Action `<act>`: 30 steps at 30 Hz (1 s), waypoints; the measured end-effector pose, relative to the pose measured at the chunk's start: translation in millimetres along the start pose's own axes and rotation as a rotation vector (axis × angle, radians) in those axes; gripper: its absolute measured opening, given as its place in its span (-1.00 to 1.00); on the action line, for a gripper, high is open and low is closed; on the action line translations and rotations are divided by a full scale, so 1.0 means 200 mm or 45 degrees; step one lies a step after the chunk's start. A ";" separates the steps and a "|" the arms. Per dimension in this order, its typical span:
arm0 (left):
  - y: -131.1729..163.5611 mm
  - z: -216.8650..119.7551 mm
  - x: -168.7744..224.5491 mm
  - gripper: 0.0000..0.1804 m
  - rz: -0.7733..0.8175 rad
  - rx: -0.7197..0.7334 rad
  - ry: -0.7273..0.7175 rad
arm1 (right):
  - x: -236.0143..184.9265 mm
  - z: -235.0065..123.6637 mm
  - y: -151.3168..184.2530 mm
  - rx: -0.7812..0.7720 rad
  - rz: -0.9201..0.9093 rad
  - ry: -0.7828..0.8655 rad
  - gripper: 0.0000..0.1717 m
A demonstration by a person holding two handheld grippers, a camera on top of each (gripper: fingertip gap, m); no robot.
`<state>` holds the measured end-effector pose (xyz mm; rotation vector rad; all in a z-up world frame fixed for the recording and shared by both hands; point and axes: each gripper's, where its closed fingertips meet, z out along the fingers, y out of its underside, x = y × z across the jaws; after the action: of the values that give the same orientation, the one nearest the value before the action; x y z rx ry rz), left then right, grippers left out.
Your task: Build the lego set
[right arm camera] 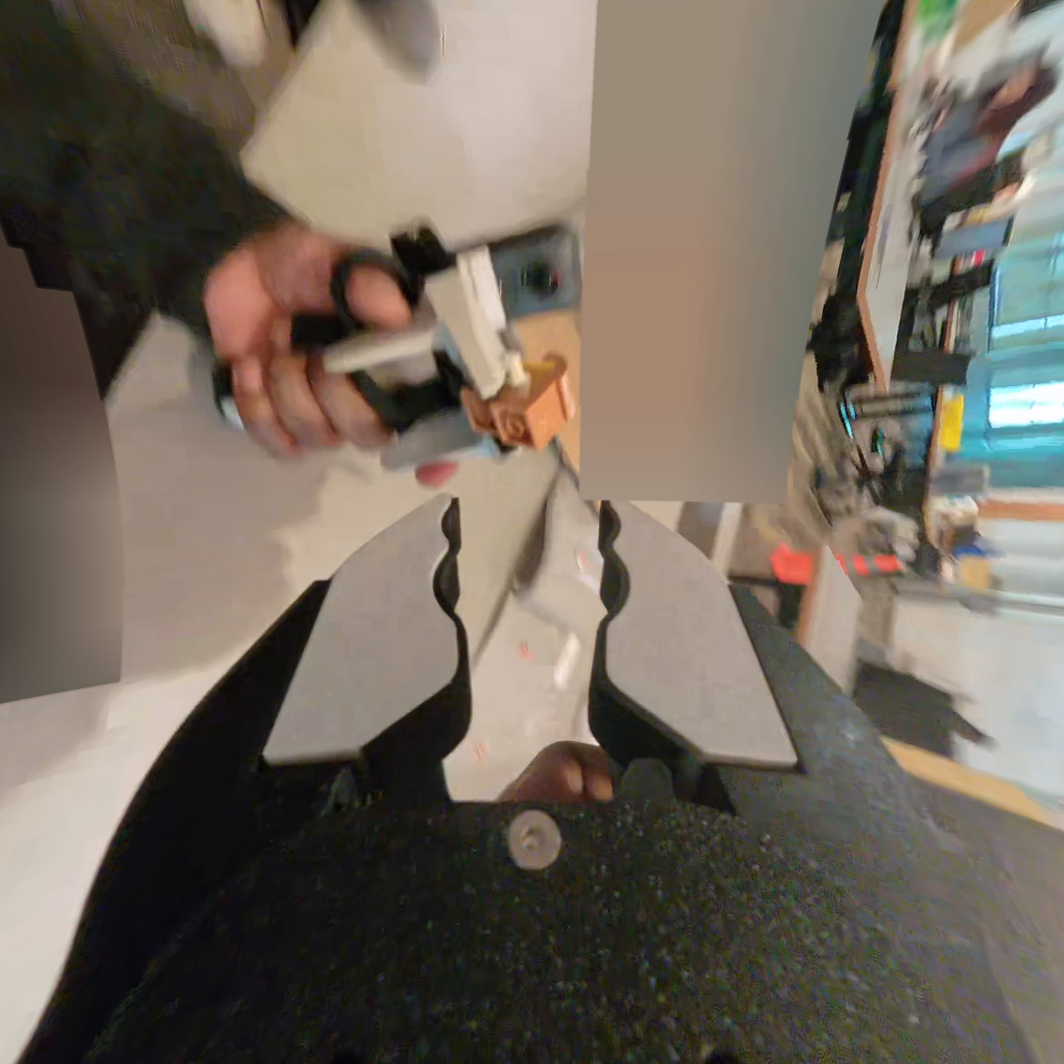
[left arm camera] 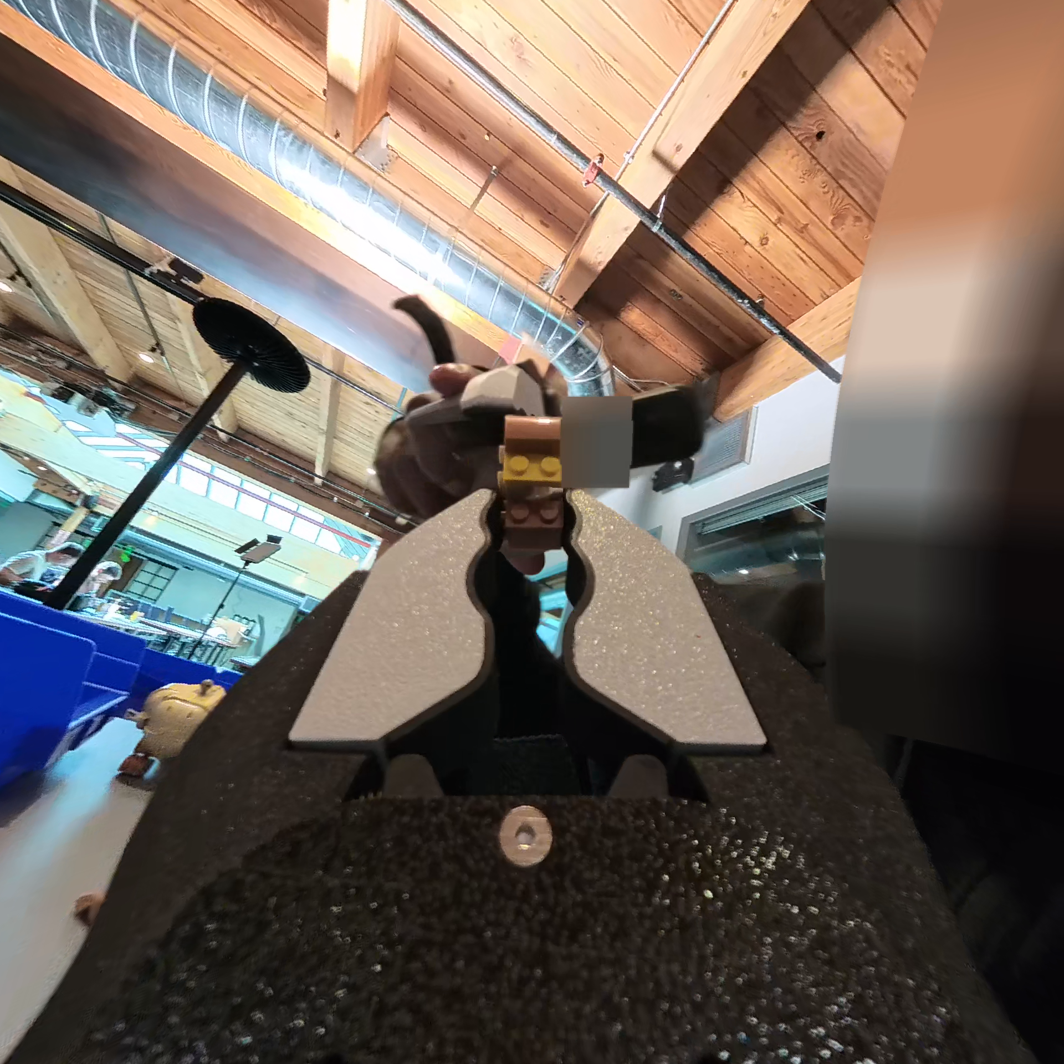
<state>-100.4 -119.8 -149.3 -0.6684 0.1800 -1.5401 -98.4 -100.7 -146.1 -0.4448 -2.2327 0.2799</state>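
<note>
1. While we are tilting the left gripper (left arm camera: 531,521) up toward the wooden ceiling (left arm camera: 719,173), its grey fingers (left arm camera: 426,610) are clenching a small stack of toy bricks (left arm camera: 532,489), pads pressing on the brown brick (left arm camera: 532,521) at the bottom.
2. We are seeing a yellow brick (left arm camera: 529,467) and a tan piece (left arm camera: 531,434) sitting above the brown one, clear of the fingertips.
3. We are holding the right gripper (right arm camera: 527,518) released, jaws wide apart on air, with the brick stack well beyond its tips.
4. We are noticing blue bins (left arm camera: 52,691) at the table's (left arm camera: 57,800) far left edge; we cannot tell their contents.
</note>
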 end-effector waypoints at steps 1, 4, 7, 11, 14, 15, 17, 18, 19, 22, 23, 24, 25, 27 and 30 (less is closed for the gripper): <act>0.01 0.00 0.01 -0.80 -0.011 -0.004 0.017 | 0.00 0.01 -0.02 0.144 0.070 -0.007 -0.46; 0.01 0.01 0.04 -0.80 -0.075 0.016 0.090 | -0.04 0.03 -0.08 0.570 0.266 -0.123 -0.43; 0.03 0.02 0.03 -0.79 -0.087 -0.015 0.085 | -0.03 0.04 -0.09 0.909 0.466 -0.257 -0.42; 0.04 0.02 0.01 -0.80 -0.130 -0.016 0.084 | 0.04 0.01 -0.07 1.219 0.653 -0.290 -0.46; 0.02 0.00 0.01 -0.79 -0.164 0.021 0.101 | 0.06 0.01 -0.07 1.302 0.740 -0.290 -0.49; 0.01 0.00 0.01 -0.80 -0.179 0.036 0.110 | 0.06 0.01 -0.07 1.297 0.749 -0.285 -0.49; 0.00 0.00 0.02 -0.80 -0.214 0.058 0.132 | 0.07 0.02 -0.09 1.290 0.774 -0.258 -0.49; 0.00 0.00 0.02 -0.80 -0.231 0.067 0.142 | 0.06 0.02 -0.10 1.293 0.787 -0.260 -0.48; 0.00 0.00 0.02 -0.80 -0.246 0.076 0.150 | 0.06 0.03 -0.10 1.287 0.796 -0.259 -0.48; -0.01 -0.01 0.02 -0.80 -0.260 0.087 0.157 | 0.04 0.08 -0.11 1.250 0.807 -0.232 -0.46; -0.01 -0.01 0.03 -0.80 -0.267 0.091 0.163 | 0.04 0.08 -0.11 1.259 0.819 -0.240 -0.45; -0.01 -0.01 0.03 -0.80 -0.273 0.095 0.165 | 0.03 0.09 -0.11 1.276 0.837 -0.258 -0.45; -0.01 -0.01 0.03 -0.80 -0.275 0.094 0.159 | 0.03 0.09 -0.12 1.293 0.854 -0.277 -0.45; 0.00 -0.01 0.02 -0.80 -0.275 0.079 0.142 | 0.02 0.09 -0.12 1.321 0.878 -0.307 -0.45; 0.02 -0.01 0.01 -0.80 -0.278 0.056 0.138 | 0.00 0.11 -0.14 1.332 0.886 -0.340 -0.44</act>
<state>-98.0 -123.4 -151.3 -0.5847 0.1579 -1.7864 -120.7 -126.4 -150.2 -0.5792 -1.7523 1.8263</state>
